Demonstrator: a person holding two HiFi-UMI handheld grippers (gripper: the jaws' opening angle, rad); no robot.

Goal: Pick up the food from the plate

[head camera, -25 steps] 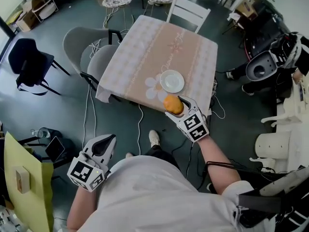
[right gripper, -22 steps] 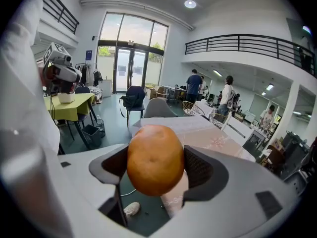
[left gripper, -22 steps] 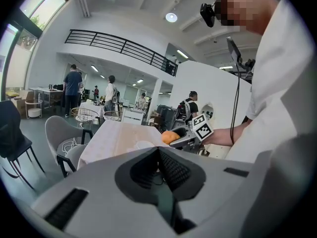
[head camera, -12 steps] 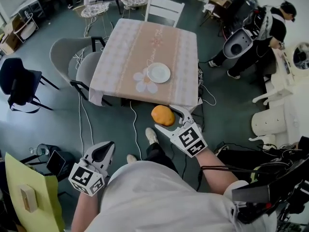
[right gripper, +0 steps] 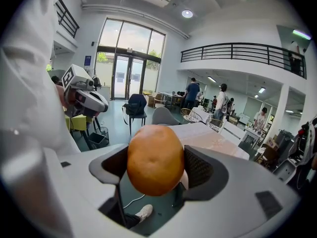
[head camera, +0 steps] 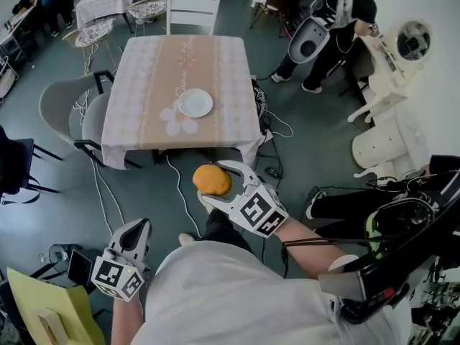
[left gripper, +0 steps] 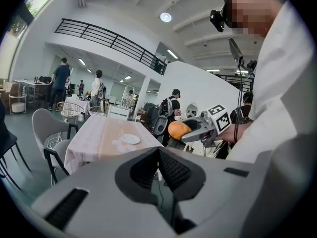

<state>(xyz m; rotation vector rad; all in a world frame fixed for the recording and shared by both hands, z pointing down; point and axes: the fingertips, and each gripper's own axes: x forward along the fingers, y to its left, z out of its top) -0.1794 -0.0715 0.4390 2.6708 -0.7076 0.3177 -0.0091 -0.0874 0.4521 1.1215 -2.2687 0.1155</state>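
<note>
Orange, smooth, rounded food fills the right hand-held gripper.

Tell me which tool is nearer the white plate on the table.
Right. The right tool, clamped on the orange food, hangs just off the table's near edge, short of the white plate. The left tool, shut, sits by the person's body, farther away.

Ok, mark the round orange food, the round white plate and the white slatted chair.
Round orange food [head camera: 212,180]: head view, middle of its visible surface.
Round white plate [head camera: 195,103]: head view, bare centre.
White slatted chair [head camera: 192,6]: head view, backrest rail.
</note>
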